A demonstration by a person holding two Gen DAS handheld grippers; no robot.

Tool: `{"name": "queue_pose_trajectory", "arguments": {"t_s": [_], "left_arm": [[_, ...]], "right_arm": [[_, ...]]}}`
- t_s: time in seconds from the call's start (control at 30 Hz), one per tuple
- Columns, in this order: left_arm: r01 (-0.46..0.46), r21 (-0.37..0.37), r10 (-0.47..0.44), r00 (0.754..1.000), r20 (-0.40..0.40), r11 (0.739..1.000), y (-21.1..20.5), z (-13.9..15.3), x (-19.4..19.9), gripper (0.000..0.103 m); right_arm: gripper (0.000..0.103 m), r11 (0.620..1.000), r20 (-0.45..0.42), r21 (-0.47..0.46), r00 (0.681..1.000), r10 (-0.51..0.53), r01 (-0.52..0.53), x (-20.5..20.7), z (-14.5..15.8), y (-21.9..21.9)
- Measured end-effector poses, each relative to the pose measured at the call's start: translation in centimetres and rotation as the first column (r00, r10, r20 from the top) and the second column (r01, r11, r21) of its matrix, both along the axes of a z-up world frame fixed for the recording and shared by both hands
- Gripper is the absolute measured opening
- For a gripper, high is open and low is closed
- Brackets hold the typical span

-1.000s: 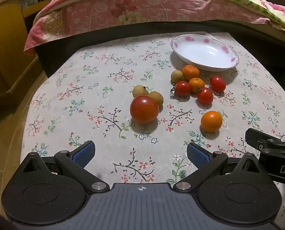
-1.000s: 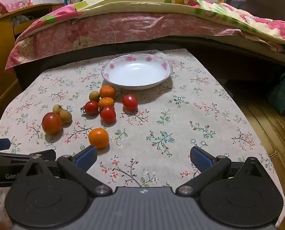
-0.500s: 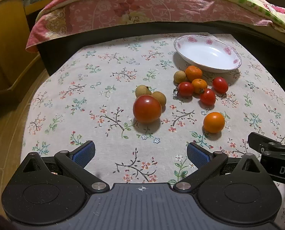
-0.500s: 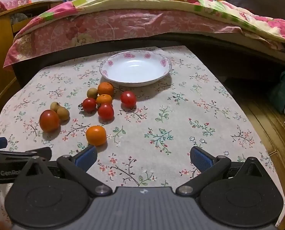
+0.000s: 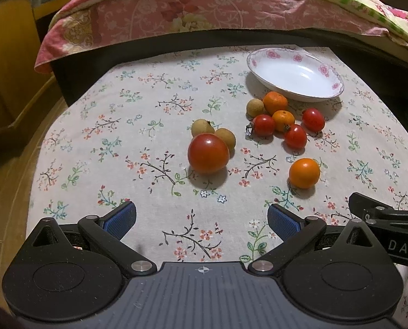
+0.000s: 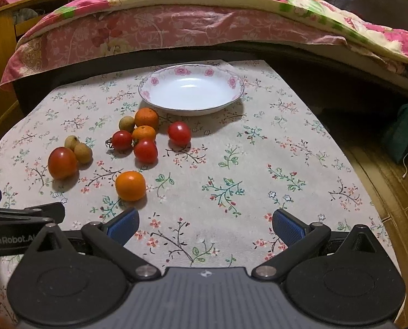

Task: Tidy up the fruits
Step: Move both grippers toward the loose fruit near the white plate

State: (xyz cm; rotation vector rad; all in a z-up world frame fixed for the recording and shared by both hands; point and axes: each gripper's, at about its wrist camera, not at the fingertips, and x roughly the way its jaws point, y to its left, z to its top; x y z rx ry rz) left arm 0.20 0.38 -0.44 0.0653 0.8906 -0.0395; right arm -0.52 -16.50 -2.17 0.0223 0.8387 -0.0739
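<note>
On the floral tablecloth (image 5: pixel 149 181) lie a large red tomato (image 5: pixel 208 153) with two brown longans (image 5: pixel 225 137) behind it, a lone orange (image 5: pixel 304 172), and a cluster of small tomatoes (image 5: pixel 295 136), oranges (image 5: pixel 275 102) and one more longan beside an empty white flowered dish (image 5: pixel 295 75). My left gripper (image 5: pixel 201 220) hangs open near the table's front, the big tomato a little ahead of it. My right gripper (image 6: pixel 205 226) is open too and holds nothing; the lone orange (image 6: pixel 130 186) lies just ahead of its left finger. The dish (image 6: pixel 191 90) stands at the far side.
A bed with a pink floral quilt (image 6: pixel 176 27) runs behind the table. Yellow wooden furniture (image 5: pixel 9 63) stands on the left. Wooden floor and a green bag (image 6: pixel 399 134) lie to the right of the table.
Both grippers have drifted slightly, so the fruits sit a little further right and lower in the views. Nothing on the table has moved and both grippers stay open.
</note>
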Motion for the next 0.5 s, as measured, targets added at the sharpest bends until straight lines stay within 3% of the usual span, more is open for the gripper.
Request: {"name": "queue_pose_trajectory", "arguments": {"t_s": [0.5], "left_arm": [[-0.002, 0.0, 0.002, 1.0, -0.008, 1.0, 0.27, -0.33, 0.06, 0.102]], "right_arm": [[0.103, 1.0, -0.02, 0.011, 1.0, 0.009, -0.009, 0.38, -0.3, 0.03]]}}
